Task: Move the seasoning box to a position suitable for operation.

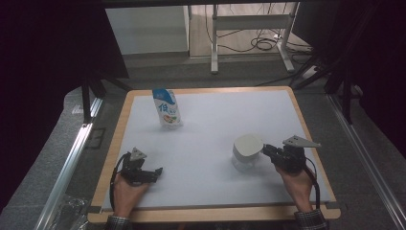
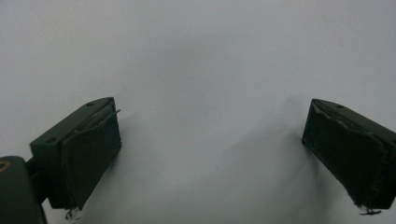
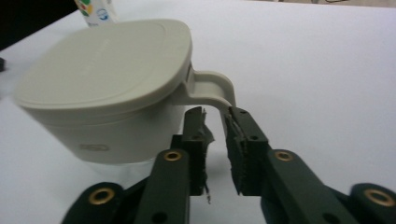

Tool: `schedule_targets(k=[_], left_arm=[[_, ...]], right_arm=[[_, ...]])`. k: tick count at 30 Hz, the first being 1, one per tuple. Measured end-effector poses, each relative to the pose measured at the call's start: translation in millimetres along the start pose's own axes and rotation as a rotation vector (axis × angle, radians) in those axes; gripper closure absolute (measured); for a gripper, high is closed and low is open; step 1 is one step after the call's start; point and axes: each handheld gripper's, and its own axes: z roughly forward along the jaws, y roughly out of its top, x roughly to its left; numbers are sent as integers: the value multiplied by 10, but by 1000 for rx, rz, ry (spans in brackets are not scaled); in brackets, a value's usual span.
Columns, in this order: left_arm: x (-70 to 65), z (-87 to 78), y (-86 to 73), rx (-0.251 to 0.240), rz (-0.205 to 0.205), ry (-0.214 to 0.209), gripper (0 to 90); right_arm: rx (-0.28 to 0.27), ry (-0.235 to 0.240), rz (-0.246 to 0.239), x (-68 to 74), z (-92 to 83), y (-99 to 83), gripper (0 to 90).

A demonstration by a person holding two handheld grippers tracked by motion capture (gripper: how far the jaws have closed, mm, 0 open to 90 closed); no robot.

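A jug (image 1: 246, 152) with a grey lid and clear body sits right of the table's middle. In the right gripper view the jug (image 3: 107, 88) looks tilted, and its grey handle (image 3: 212, 88) curves down between the two jaws. My right gripper (image 1: 265, 150) (image 3: 217, 114) is shut on that handle, jaws close together. A white and blue pouch (image 1: 166, 108) (image 3: 95, 11) stands upright at the far left. My left gripper (image 1: 153, 173) (image 2: 210, 140) rests low at the near left, open wide, with bare table between its jaws.
The white table top (image 1: 215, 115) has a wooden rim (image 1: 115, 143) all round. A metal rail (image 1: 67, 163) runs along the left side. A desk frame and cables (image 1: 258, 43) stand on the floor beyond the far edge.
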Motion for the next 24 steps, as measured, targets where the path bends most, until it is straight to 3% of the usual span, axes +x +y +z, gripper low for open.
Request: schedule_targets(k=[1,5,8,14,24], left_arm=[[0,0,0,0,0,0,40],[0,0,0,0,0,0,40],[0,0,0,0,0,0,40],[0,0,0,0,0,0,40],[-2,2,-1,-4,-4,-1,40]], right_arm=[[3,1,-8,8,-39,26,848],[16,-8,-37,13,-86,110,893],[15,-17,-57,6,-111,190,894],[24,18,-61,-4,-106,354,894],[40,45,-112,103,-17,551,895]])
